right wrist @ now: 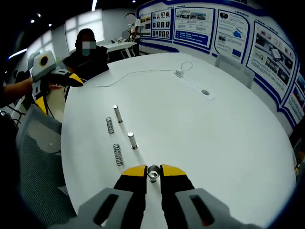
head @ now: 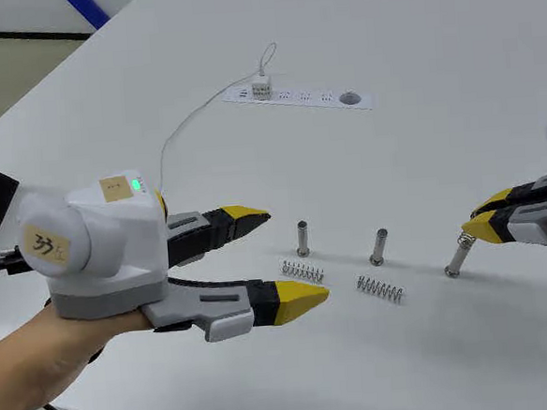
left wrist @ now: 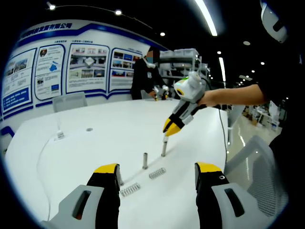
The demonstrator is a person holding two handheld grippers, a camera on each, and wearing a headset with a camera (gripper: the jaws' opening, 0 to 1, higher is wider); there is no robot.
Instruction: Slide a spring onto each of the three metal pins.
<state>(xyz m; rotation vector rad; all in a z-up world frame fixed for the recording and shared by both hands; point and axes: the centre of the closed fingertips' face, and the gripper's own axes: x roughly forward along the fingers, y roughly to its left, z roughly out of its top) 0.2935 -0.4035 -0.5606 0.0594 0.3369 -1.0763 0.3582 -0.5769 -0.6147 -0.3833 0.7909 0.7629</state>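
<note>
Lower left, left gripper (head: 297, 252) gaping; right edge, right gripper (head: 472, 229) pinching tilted metal pin (head: 457, 262); coiled springs (head: 303, 271) on matte table (head: 419, 138).

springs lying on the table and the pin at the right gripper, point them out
left spring (head: 303, 271), head view, middle of coil
right spring (head: 380, 289), head view, middle of coil
tilted pin (head: 457, 258), head view, bare lower shaft

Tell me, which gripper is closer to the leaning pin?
Right. The right gripper pinches the leaning pin at its top; the left gripper hangs open, well apart.
</note>
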